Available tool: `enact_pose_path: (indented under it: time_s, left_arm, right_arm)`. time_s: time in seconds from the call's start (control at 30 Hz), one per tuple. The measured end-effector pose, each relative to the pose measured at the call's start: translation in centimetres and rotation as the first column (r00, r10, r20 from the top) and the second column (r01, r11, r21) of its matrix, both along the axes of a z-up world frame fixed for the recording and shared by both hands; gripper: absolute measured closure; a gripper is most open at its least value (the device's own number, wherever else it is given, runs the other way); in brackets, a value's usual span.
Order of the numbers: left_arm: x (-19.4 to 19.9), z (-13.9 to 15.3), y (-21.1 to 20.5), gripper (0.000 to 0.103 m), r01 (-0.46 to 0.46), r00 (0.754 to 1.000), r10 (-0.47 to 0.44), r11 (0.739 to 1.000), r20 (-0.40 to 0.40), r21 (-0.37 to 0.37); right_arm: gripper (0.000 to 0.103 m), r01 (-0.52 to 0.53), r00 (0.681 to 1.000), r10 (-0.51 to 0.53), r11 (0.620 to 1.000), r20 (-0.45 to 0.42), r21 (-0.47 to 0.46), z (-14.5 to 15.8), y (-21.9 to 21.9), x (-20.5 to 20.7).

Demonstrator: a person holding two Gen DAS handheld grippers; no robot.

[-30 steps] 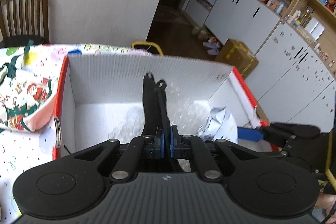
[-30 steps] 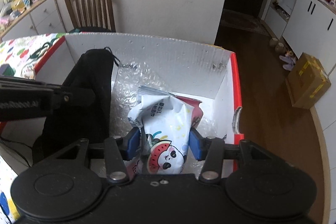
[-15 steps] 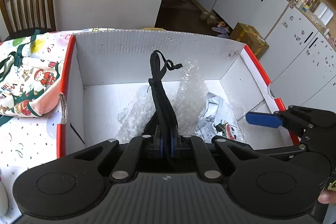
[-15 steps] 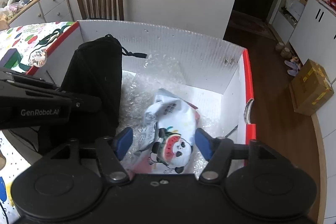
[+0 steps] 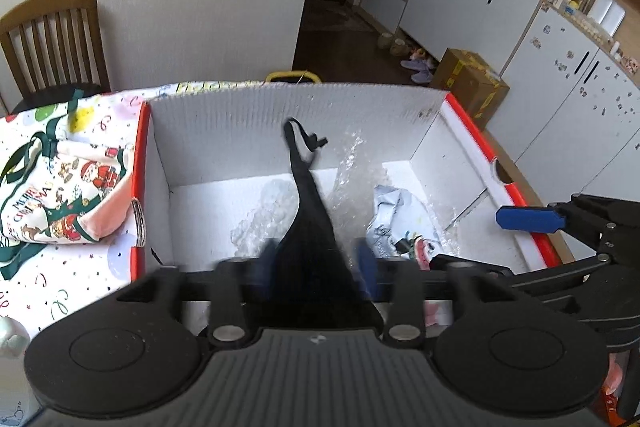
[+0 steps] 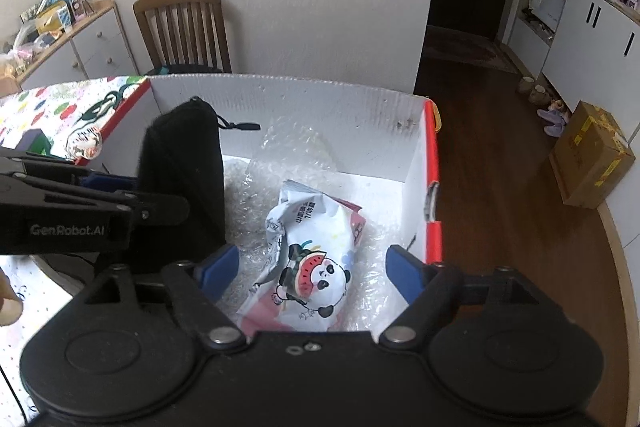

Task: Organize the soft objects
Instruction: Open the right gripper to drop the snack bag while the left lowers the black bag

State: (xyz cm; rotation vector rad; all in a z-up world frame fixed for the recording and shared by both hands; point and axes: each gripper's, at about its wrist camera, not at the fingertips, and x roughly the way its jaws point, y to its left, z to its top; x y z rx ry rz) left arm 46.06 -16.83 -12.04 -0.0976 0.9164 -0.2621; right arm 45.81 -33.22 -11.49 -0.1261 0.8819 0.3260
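**Right wrist view: box holds black pouch and wipes pack, both tongs spread**

Right wrist view: the white corrugated box (image 6: 320, 107) with red rim has bubble wrap (image 6: 288, 155) lining its floor. On the wrap, centre-right, lies a crumpled wet-wipes pack (image 6: 316, 259) with a panda-and-watermelon print. The black drawstring pouch (image 6: 184, 163) stands upright at the left of the box, its cord loop pointing right at the top.

Right gripper (image 6: 312, 271): blue pads wide apart either side of the wipes pack, gripping nothing, above the near part of the box.

Left wrist view: left gripper (image 5: 316, 267) has its pads blurred but clearly parted, one each side of the pouch (image 5: 308, 227). Can't tell if either pad touches the fabric. The wipes pack (image 5: 396, 223) sits right of the pouch on the bubble wrap (image 5: 272, 211).

Outside the box (image 5: 240, 123), to the left, a Merry Christmas cloth bag (image 5: 56, 195) lies on the confetti-print tablecloth (image 5: 80, 275). A wooden chair (image 6: 184, 23) is beyond the table, a cardboard carton (image 6: 592, 155) on the floor to the right.
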Motion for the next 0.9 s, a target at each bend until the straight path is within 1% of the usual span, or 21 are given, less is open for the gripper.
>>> enact_pose_path:
  time_s: [0.07, 0.13, 0.2, 0.37, 0.47, 0.53, 0.57, 0.7, 0.9]
  left_arm:
    - [-0.5, 0.6, 0.1, 0.034, -0.001, 1.0, 0.001, 1.0, 0.027, -0.004]
    - [-0.8, 1.1, 0.1, 0.034, 0.002, 0.999, -0.002, 1.0, 0.033, -0.009]
    - [-1.3, 1.7, 0.2, 0.034, 0.003, 0.999, -0.002, 1.0, 0.045, -0.01]
    - [-3.0, 3.5, 0.4, 0.033, 0.014, 0.995, -0.013, 1.0, 0.094, -0.007]
    - [-4.3, 4.4, 0.9, 0.033, 0.018, 0.993, -0.015, 1.0, 0.114, -0.025]
    - [-5.2, 5.1, 1.3, 0.032, 0.017, 0.992, -0.013, 0.999, 0.126, -0.03]
    - [-5.7, 5.4, 1.5, 0.032, 0.019, 0.991, -0.014, 0.999, 0.134, -0.033]
    - [-7.7, 6.8, 2.5, 0.021, 0.015, 0.987, -0.005, 0.998, 0.159, -0.06]
    - [-10.6, 8.2, 4.6, 0.018, -0.018, 0.983, 0.035, 0.995, 0.178, -0.097]
  right_arm:
    - [0.022, 0.005, 1.0, -0.005, 1.0, 0.007, 0.018, 0.5, -0.3, -0.3]
    - [0.021, 0.007, 1.0, -0.007, 1.0, 0.018, 0.025, 1.0, -0.5, -0.7]
    - [0.017, 0.001, 1.0, -0.002, 0.999, 0.027, 0.037, 1.5, -0.6, -1.2]
    - [0.012, -0.012, 0.999, 0.009, 0.998, 0.053, 0.059, 2.9, -1.0, -2.6]
    - [0.01, -0.028, 0.997, 0.022, 0.997, 0.072, 0.073, 3.8, -1.0, -3.6]
    - [0.006, -0.039, 0.996, 0.032, 0.995, 0.079, 0.091, 4.4, -1.0, -4.3]
    - [0.004, -0.042, 0.996, 0.034, 0.994, 0.086, 0.1, 4.7, -1.0, -4.7]
    - [0.002, -0.052, 0.995, 0.04, 0.989, 0.09, 0.14, 5.6, -0.9, -6.3]
    - [0.0, -0.1, 0.99, 0.084, 0.985, 0.114, 0.141, 6.6, 0.8, -9.2]
